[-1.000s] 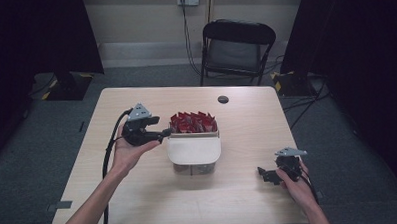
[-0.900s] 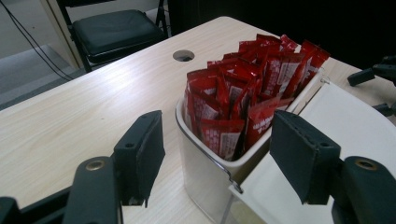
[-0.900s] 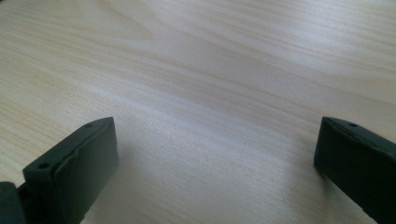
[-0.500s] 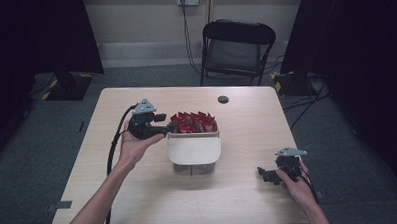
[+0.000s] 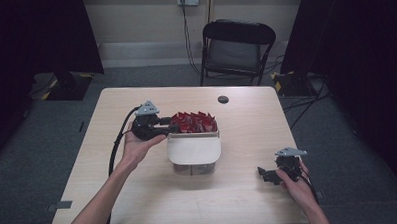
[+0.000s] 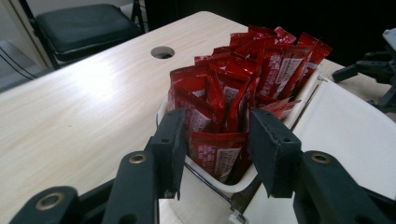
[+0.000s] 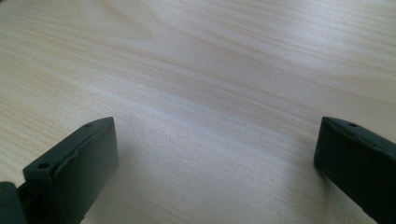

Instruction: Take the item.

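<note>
Left tongs gape, released, around red packets in the bin; right tongs released on tabletop.

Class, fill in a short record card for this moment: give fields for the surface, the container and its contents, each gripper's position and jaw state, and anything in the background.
surface: light wooden table with a round hole near its far edge
container: white bin at mid-table
contents: red packets standing upright in its far half
left gripper: open, jaws either side of the nearest packets at the bin's left rim
right gripper: open, low over bare table at the near right, holding nothing
background: black folding chair beyond the table
</note>
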{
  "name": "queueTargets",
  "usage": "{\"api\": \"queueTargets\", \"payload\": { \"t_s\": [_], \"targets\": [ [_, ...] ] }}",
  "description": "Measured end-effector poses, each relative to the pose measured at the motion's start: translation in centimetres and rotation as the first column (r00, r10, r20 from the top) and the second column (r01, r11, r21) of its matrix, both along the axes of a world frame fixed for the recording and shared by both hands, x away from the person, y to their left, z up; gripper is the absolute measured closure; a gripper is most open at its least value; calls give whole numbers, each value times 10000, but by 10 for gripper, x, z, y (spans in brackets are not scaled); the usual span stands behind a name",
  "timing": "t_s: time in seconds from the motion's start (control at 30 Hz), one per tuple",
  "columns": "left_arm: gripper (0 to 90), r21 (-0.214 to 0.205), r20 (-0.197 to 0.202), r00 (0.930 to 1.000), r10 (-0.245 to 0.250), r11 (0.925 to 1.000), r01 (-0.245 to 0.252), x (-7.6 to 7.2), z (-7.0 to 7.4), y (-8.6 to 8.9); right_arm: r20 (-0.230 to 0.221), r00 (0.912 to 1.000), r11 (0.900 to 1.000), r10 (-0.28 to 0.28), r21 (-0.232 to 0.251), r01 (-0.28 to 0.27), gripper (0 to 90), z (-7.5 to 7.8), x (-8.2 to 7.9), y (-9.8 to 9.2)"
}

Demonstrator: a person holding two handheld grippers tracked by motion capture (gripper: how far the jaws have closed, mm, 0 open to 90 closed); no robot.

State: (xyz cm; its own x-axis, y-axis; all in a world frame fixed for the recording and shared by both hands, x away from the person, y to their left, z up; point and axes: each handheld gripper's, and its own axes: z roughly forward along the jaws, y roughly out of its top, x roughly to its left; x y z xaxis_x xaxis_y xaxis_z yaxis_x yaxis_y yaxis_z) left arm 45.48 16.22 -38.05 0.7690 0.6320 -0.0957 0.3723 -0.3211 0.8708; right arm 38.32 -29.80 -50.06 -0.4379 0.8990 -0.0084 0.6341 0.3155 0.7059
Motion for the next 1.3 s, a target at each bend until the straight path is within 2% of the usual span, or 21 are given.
{"api": "queueTargets", "payload": {
  "t_s": [0.07, 0.2, 0.43, 0.47, 0.57, 0.7, 1.07, 1.1, 1.17, 1.3],
  "targets": [
    [579, -64, 38, 10000, -8, 10000, 8, 0, -1, 0, 0, 10000, 10000, -1, 0, 1, 0, 0, 0, 0],
    [632, 65, 91, 9999, -89, 9999, 89, -1, -2, -1, 2, 10000, 10000, 3, -1, -3, 0, 0, 0, 0],
    [613, 91, 54, 9997, -253, 9996, 253, -1, -1, 0, 0, 10000, 10000, 4, 1, -4, 0, 0, 0, 0],
    [613, 43, 22, 9996, -294, 9996, 293, -1, -1, 0, -1, 10000, 10000, 1, 2, -1, 0, 0, 0, 0],
    [613, -447, -275, 9982, -535, 9976, 523, 1, -4, 4, -1, 10000, 10000, 7, 5, -7, 0, 0, 0, 0],
    [629, 48, -40, 9979, -644, 9979, 644, 0, -2, 0, 1, 10000, 10000, 2, 0, -2, 0, 0, 0, 0],
    [657, 134, -38, 9981, -611, 9980, 611, 0, -3, -2, 1, 10000, 10000, 7, 3, -7, 0, 0, 0, 0],
    [664, 130, -59, 9982, -600, 9981, 601, 0, -3, -2, 1, 10000, 10000, 2, 1, -2, 0, 0, 0, 0],
    [793, -12, -133, 9977, -658, 9978, 658, 1, -4, 1, -1, 10000, 10000, 7, 3, -7, 0, 0, 0, 0],
    [796, -134, -257, 9976, -637, 9979, 634, 3, -4, 3, 1, 10000, 10000, 3, 1, -3, 0, 0, 0, 0]
  ]
}}
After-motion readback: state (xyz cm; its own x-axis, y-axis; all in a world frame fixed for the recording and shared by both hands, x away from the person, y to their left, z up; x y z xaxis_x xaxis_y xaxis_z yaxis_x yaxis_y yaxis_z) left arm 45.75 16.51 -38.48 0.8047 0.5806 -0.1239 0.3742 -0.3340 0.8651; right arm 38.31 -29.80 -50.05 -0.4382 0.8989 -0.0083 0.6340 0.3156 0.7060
